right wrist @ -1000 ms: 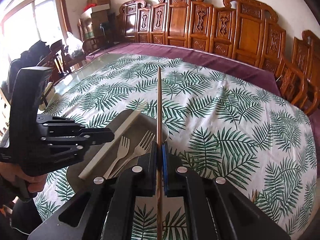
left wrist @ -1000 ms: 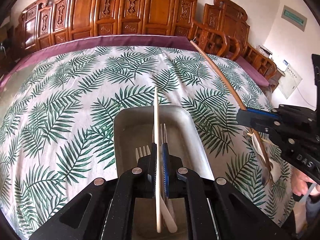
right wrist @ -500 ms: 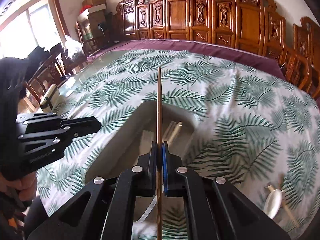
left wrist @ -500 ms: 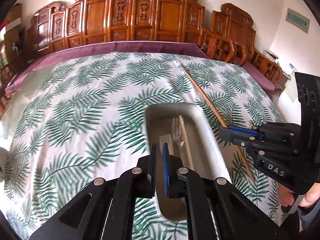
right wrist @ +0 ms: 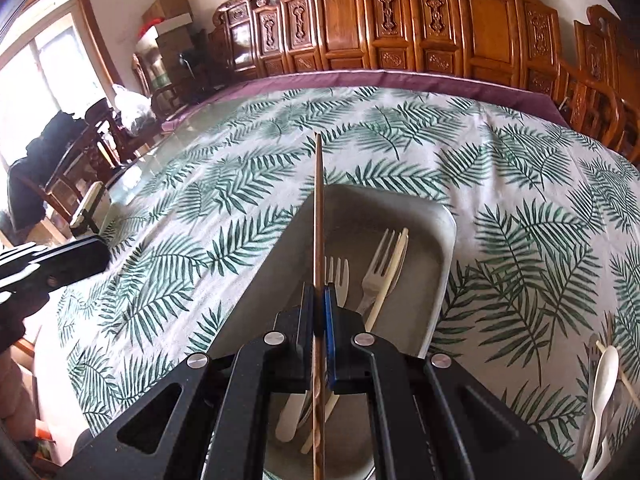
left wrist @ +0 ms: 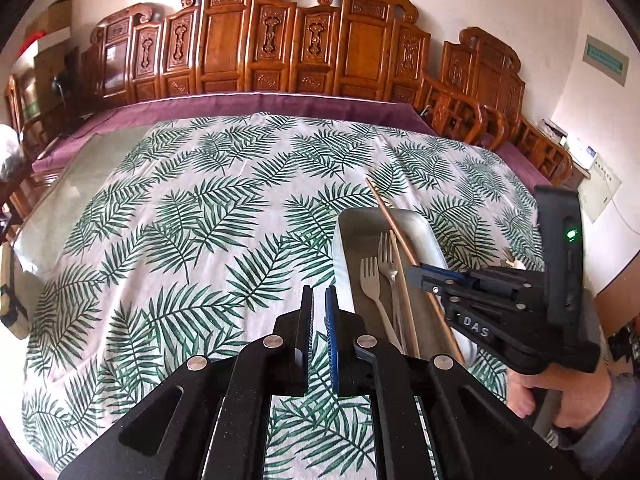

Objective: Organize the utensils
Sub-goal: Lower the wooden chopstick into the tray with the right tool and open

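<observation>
A grey tray [left wrist: 434,242] lies on the leaf-print tablecloth and holds two pale forks [left wrist: 370,280] and a cream chopstick [left wrist: 402,280]. My right gripper [right wrist: 319,292] is shut on a long brown chopstick [right wrist: 319,216] and holds it over the tray [right wrist: 446,248], above the forks [right wrist: 376,276]. It also shows in the left wrist view [left wrist: 416,274] with the brown chopstick [left wrist: 394,226]. My left gripper [left wrist: 319,294] is nearly closed and empty, over the cloth left of the tray.
A white spoon [right wrist: 602,384] and another stick lie on the cloth right of the tray. Carved wooden chairs [left wrist: 360,48] line the far side and right of the table. A glass-topped bare strip [right wrist: 160,160] runs along the left edge.
My left gripper let go of the cream chopstick into the tray and moved off to the left. My right gripper carried the brown chopstick over the tray.
</observation>
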`<state>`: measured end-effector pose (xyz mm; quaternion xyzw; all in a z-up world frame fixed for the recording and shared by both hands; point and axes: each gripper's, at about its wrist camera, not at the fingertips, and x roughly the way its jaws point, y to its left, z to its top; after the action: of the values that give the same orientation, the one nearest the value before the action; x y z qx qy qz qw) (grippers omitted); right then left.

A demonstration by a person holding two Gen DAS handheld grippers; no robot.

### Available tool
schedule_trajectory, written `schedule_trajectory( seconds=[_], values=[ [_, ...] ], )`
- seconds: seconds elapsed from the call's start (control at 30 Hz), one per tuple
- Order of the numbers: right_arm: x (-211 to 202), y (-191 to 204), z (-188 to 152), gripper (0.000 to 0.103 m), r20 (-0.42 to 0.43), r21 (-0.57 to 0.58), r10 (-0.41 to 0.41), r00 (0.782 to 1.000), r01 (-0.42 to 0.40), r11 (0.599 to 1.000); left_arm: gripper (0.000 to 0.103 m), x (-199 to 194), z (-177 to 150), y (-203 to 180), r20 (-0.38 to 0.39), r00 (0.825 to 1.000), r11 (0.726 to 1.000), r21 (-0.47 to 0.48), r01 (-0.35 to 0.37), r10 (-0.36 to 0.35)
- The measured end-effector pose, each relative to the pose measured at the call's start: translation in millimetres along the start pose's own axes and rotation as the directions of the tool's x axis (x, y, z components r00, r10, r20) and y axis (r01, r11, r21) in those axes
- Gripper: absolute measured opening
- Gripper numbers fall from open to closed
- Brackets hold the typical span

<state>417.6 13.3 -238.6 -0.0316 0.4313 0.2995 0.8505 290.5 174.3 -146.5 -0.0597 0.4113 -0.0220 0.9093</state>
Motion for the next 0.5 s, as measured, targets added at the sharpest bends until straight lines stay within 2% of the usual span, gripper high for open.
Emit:
schedule_trajectory(
  seconds=[0.17, 0.4, 0.43, 0.47, 0.5],
  values=[
    [0.6, 2.2, -7.1, 0.006, -0.028, -0.007, -0.046, 0.999, 0.046, 0.999, 0.005, -9.9, 3.6, -1.6, 0.026, 1.0, 1.0, 0.006, 0.003, -0.003],
    [-0.1, 2.6, -11.7, 0.007, -0.054, -0.028, -0.054, 0.997, 0.053, 0.998, 0.006, -16.8, 4.1, -4.5, 0.036, 0.999, 1.0, 0.013, 0.002, -0.002],
    [-1.7, 2.1, -10.9, 0.009, -0.052, -0.03, -0.051, 0.997, 0.05, 0.998, 0.006, -17.5, 4.0, -5.1, 0.037, 0.999, 1.0, 0.014, 0.001, -0.002],
    [-4.9, 0.7, -10.9, 0.016, -0.047, -0.026, -0.042, 0.998, 0.041, 0.999, 0.006, -17.7, 3.8, -6.0, 0.037, 0.999, 1.0, 0.015, 0.002, -0.003],
    [-9.1, -0.5, -10.2, 0.019, -0.037, -0.018, -0.031, 0.999, 0.03, 0.999, 0.006, -17.7, 3.6, -7.5, 0.035, 0.999, 1.0, 0.017, 0.006, -0.007]
  ],
)
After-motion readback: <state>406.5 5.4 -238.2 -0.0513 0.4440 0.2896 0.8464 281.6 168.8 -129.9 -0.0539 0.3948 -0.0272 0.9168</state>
